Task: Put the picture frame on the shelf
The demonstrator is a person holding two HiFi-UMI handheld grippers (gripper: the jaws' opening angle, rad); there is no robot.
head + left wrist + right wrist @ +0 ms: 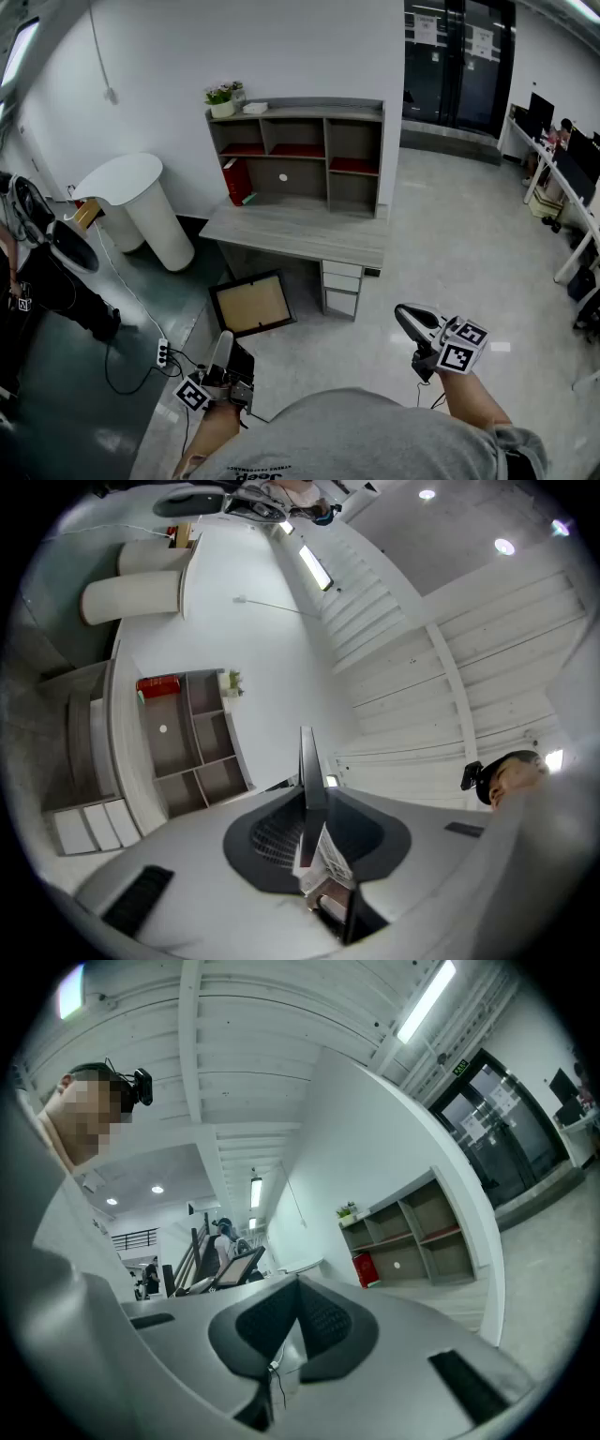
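Sitting on the pale grey wooden bench (300, 232), the grey open-fronted shelf unit (298, 150) holds a red box (238, 180) in its lower left cubby and a small potted plant (221, 97) on top. The left gripper (223, 345) reaches forward, its jaws clamped on the near edge of the black-rimmed rectangular picture frame (251, 305). The frame hangs before the bench, tan face up, long axis left to right. The right gripper (405, 317) hovers with its jaws closed on nothing.
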